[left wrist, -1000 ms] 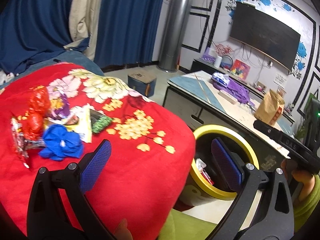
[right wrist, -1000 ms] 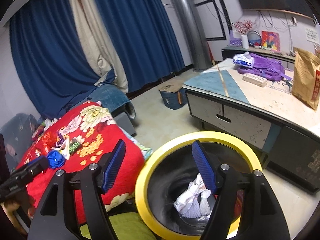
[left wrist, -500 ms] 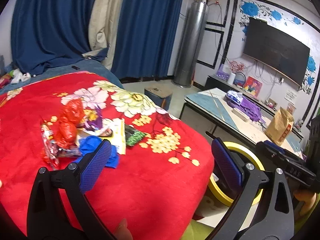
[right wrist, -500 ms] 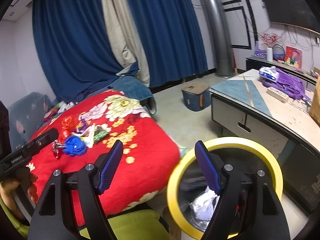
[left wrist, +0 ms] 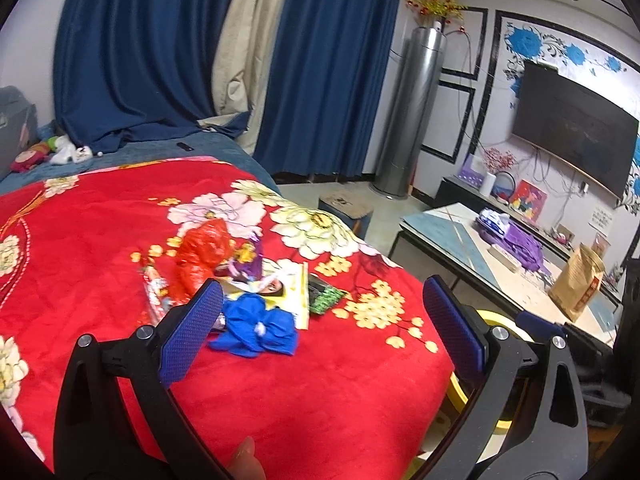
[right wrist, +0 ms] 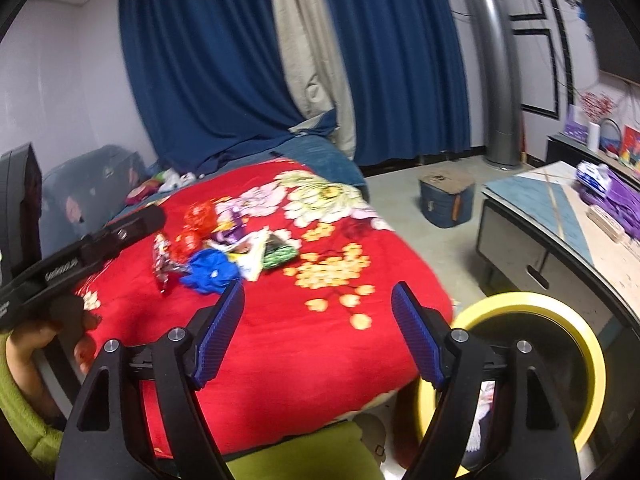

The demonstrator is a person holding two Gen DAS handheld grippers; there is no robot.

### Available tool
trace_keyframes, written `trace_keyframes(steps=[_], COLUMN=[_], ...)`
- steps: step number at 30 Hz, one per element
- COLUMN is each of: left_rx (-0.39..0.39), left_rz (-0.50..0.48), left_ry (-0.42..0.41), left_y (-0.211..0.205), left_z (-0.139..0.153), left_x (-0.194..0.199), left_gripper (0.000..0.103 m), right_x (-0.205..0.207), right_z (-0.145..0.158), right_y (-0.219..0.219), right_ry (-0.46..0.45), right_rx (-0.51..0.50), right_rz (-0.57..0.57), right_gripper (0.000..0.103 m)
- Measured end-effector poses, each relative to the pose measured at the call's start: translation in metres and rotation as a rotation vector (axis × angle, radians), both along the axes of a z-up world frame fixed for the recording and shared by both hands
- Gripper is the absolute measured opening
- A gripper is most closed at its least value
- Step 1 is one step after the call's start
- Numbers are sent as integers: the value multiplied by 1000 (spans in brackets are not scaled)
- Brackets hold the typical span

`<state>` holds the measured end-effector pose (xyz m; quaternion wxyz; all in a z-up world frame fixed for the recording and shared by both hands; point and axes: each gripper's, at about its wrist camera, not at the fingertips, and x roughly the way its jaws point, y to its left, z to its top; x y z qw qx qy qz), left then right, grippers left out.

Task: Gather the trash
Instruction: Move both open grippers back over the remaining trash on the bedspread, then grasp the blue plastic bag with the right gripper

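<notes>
A heap of trash lies on the red flowered blanket [left wrist: 100, 240]: a crumpled blue piece [left wrist: 256, 326] [right wrist: 210, 270], a red plastic bag [left wrist: 202, 256] [right wrist: 196, 220], a striped wrapper [right wrist: 161, 260], a white-yellow packet [left wrist: 292, 292] and a green wrapper [left wrist: 324, 298] [right wrist: 280, 256]. My left gripper [left wrist: 316, 320] is open above the blanket, just short of the blue piece, with nothing between its pads. My right gripper [right wrist: 318, 324] is open and empty over the blanket's near edge, left of the yellow-rimmed bin [right wrist: 580, 344], which holds white trash.
A low table [left wrist: 460, 248] with a brown paper bag [left wrist: 578, 284] and purple cloth stands right of the bin. A blue stool [right wrist: 446, 196] sits on the floor. Blue curtains and a silver tower stand behind. My green sleeve [right wrist: 24, 412] shows at the lower left.
Both grippers swung left, away from the bin and toward the trash on the blanket. The bin has slid to the right edge of both views. Both stay open and empty.
</notes>
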<state>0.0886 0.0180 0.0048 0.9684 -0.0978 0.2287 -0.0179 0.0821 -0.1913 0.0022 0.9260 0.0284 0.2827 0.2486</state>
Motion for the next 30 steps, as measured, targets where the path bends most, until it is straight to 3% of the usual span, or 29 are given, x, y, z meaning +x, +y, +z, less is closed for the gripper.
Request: trace_keyframes(steps=[23,30], left_rx=[-87,-176], left_rz=[218,276], left_ry=[-13,14], left_y=[93,131], left_z=[-6,-23], left_x=[-4,-1], left_gripper=[92,92], right_x=[26,49], right_z=[-25,-43], right_y=[110,150], right_ry=[52,103], right_rx=[-103,-142], right_rz=[211,278], right_gripper=[74,67])
